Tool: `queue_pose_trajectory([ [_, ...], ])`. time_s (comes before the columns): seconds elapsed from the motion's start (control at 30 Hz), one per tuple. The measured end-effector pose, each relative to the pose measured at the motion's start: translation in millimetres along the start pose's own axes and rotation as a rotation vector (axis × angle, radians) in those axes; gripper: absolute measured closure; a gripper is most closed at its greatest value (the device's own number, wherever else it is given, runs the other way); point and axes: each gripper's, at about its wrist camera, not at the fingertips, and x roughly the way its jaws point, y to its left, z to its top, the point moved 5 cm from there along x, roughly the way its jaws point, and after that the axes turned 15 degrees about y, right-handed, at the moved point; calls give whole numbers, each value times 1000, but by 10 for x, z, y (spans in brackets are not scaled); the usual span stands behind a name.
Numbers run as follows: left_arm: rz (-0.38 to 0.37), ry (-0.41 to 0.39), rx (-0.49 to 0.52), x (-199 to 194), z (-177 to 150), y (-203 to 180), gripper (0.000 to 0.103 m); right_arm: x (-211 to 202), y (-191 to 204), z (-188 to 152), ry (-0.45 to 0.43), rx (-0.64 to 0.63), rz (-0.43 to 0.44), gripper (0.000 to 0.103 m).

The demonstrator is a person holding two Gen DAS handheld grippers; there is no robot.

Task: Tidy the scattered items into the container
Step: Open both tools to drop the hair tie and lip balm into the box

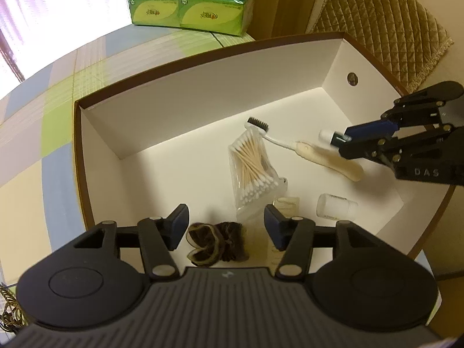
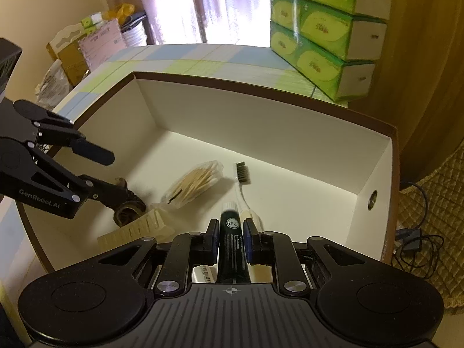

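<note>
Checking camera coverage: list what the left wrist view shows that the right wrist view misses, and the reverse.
Left wrist only: a small clear jar on the box floor. Right wrist only: a cream comb and a cable outside the box. Both: the box, cotton swabs, toothbrush, dark hair ties, and the tube clamped in the right gripper.

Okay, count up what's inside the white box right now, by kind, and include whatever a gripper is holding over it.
Toothbrush: 1
Bag of cotton swabs: 1
Hair scrunchie: 1
Comb: 1
Small clear jar: 1
Toothpaste tube, in the right gripper: 1
Total: 6
</note>
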Motion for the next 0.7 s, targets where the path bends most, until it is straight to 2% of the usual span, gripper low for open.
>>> queue_pose_trajectory([
  [0.27, 9, -18, -10, -58, 29, 23, 44, 30, 81, 49, -1, -42, -7, 83],
  [0.4, 6, -30, -19, -102, 19, 45, 37, 5, 135, 49, 3, -48, -20, 83],
  [0.5, 6, -35, -24, -124, 7, 59, 35, -17, 183, 33, 5, -52, -29, 83],
  [0.53, 3, -37, -24, -131, 1, 62, 35, -27, 199, 24, 4, -51, -32, 80],
  [0.57, 2, -39, -25, -138, -3, 65, 35, -37, 213, 18, 4, -50, -35, 69],
  [0.6, 0, -40, -25, -146, -7, 68, 35, -54, 224, 13, -1, -49, -41, 26],
  [0.63, -1, -42, -25, -155, -13, 70, 34, -89, 237, 4, -22, -45, -64, 7],
  [0.7, -3, -48, -26, -175, -27, 75, 34, -176, 291, -11, -68, -63, -85, 7],
])
